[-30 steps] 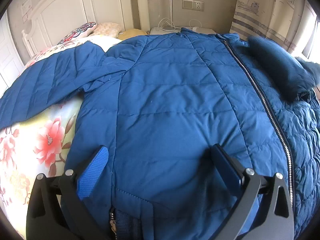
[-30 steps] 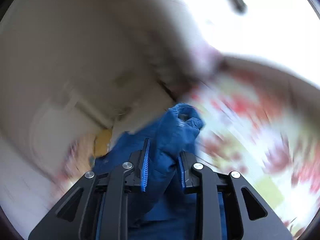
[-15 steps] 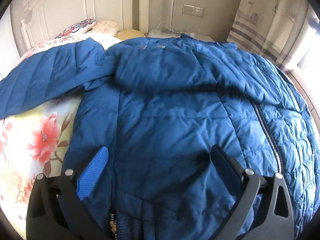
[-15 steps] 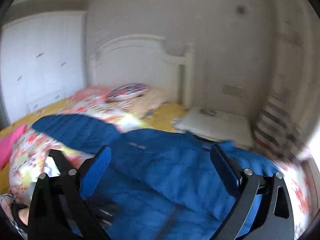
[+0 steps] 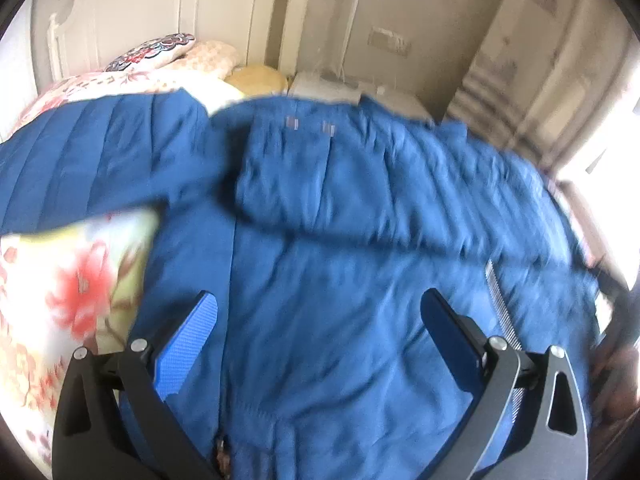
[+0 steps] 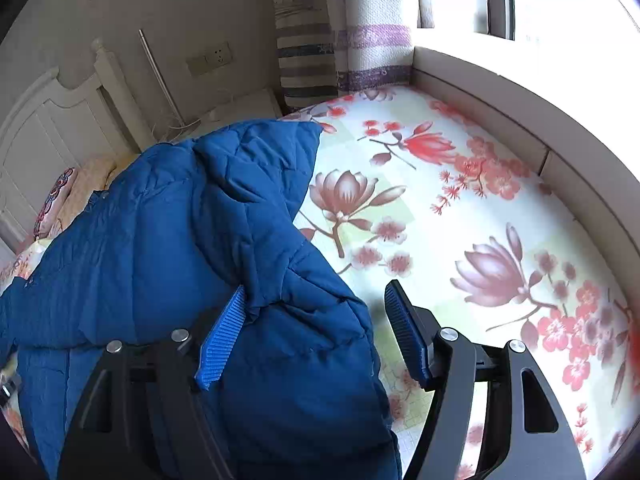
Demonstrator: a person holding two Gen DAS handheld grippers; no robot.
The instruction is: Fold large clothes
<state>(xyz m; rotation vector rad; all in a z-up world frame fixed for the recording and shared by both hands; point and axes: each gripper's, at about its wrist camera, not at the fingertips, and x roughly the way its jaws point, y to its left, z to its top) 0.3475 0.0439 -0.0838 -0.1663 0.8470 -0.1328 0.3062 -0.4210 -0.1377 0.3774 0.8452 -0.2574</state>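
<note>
The blue jacket [image 5: 320, 280] lies spread over the flowered bedsheet [image 6: 460, 208], its collar toward the far headboard [image 5: 132, 12] and one sleeve [image 5: 92, 160] stretched to the left. The left gripper [image 5: 320, 320] hangs above the near part of the jacket, fingers wide, holding nothing. The right gripper [image 6: 316, 324] has its jaws half open after just narrowing; the jacket edge lies between them, touching the left pad, but is not pressed.

I observe one blue quilted jacket [image 5: 328, 280] lying spread on the floral bed [image 6: 460, 208], one sleeve [image 5: 92, 164] extended toward the headboard [image 5: 224, 12], the other folded across its body, zipper [image 5: 502, 308] exposed.
</note>
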